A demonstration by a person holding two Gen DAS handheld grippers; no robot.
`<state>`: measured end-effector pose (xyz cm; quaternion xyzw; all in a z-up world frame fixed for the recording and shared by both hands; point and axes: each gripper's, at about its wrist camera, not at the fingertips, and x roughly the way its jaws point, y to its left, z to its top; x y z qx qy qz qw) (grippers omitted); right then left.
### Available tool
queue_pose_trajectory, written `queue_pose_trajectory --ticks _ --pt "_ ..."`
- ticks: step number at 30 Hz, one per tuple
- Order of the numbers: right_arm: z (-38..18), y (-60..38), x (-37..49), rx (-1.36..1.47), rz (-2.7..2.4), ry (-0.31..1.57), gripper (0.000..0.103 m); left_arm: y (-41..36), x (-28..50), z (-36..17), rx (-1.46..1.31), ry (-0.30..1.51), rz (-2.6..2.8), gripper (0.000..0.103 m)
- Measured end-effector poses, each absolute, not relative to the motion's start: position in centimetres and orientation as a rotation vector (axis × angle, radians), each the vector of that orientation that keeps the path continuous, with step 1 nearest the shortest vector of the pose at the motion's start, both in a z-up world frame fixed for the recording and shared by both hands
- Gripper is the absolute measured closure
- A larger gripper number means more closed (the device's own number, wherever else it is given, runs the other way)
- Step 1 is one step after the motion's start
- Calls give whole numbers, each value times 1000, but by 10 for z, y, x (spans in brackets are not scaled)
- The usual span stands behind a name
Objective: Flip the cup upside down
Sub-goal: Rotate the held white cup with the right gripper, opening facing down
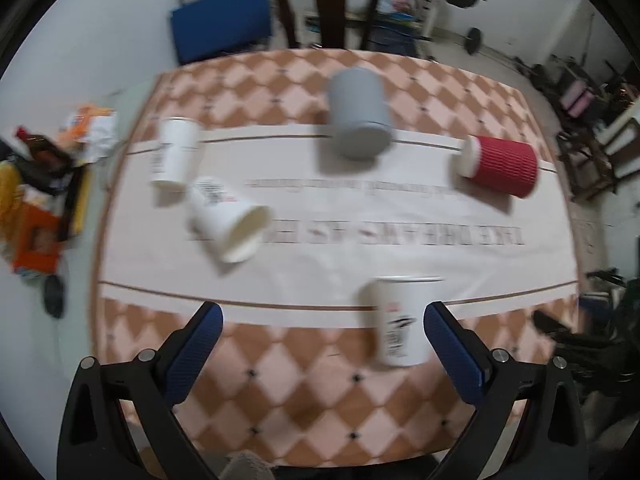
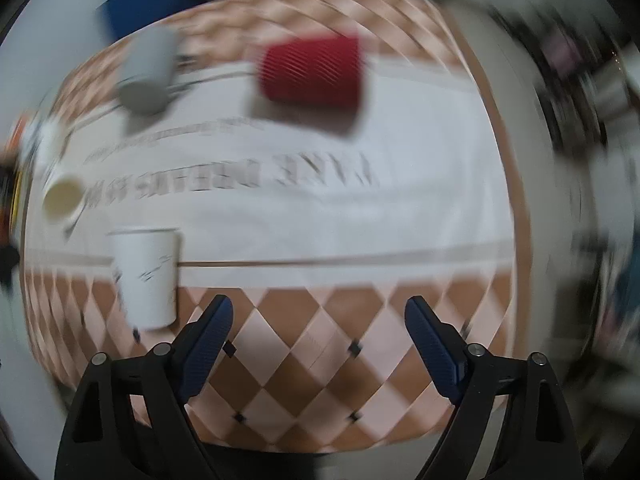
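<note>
Left gripper (image 1: 322,338) jaws spread wide, holding nothing, above checkered tablecloth (image 1: 304,392). Right gripper (image 2: 318,334) likewise spread, nothing held; that view heavily blurred. Nearest white paper cup (image 1: 400,320) upright just beside left gripper's right finger. Farther: white cup on side (image 1: 230,220), another white cup (image 1: 176,154) at left, grey cup (image 1: 360,116), red ribbed cup (image 1: 502,164) lying on side at right.
</note>
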<state>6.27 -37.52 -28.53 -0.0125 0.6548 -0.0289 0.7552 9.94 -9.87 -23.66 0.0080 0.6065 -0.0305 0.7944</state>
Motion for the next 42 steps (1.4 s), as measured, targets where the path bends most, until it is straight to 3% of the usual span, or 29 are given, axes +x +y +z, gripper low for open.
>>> queue_pose_trajectory --ticks 7,15,21,25,31,36,42 --pt "-266 -254 67 -891 289 1254 14 -50 68 -292 43 1446 82 0" --pt "-342 -184 6 -1870 698 867 19 -36 48 -350 41 1538 94 0" --pt "-380 -188 -24 -2332 920 495 21 -29 50 -365 22 1550 82 0" --pt "-393 -191 -28 -2482 996 325 24 -20 54 -369 14 1548 88 0" --pt "-412 -196 -31 -2619 1088 216 24 1 59 -376 -9 1548 107 0" --pt "-429 -198 -30 -2676 1115 194 39 12 60 -382 -13 1556 107 0" --pt "-424 -189 -29 -2602 1110 287 41 17 59 -387 -21 1556 109 0"
